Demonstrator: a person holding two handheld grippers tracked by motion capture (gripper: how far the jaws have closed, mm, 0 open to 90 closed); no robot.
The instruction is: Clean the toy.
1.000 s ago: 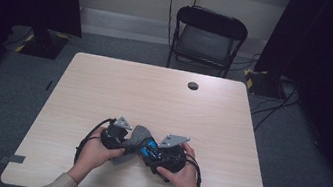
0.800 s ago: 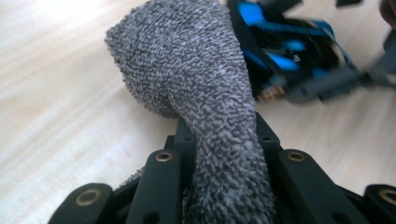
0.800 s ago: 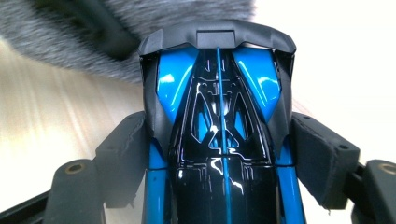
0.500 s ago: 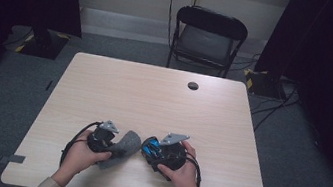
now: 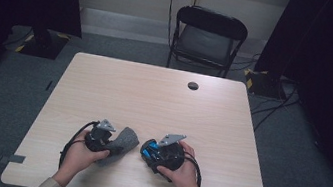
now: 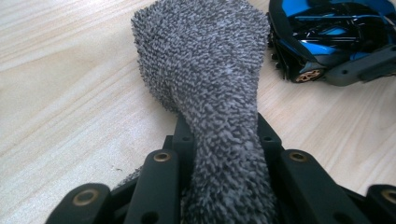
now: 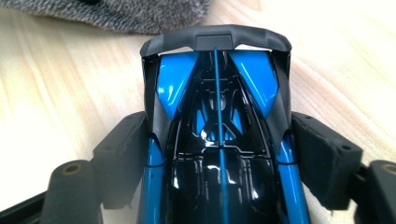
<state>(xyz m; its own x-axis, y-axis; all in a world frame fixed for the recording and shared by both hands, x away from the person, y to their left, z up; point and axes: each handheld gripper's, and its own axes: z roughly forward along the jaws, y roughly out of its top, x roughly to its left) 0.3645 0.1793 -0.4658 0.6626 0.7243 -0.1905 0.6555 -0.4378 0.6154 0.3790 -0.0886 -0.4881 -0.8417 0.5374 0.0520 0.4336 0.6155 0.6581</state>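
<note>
The left gripper (image 5: 113, 145) is clamped on a grey cloth (image 6: 210, 79) lying on the table (image 5: 154, 96), while the right gripper (image 7: 219, 158) has its jaws pressed against the blue-and-black toy car (image 7: 217, 140) just beside it. With cloth and car apart (near, not touching), any wiping looks either finished or paused; I cannot tell which.

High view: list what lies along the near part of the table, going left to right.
Left hand → left tool → grey cloth → blue and black toy car → right tool → right hand.
</note>
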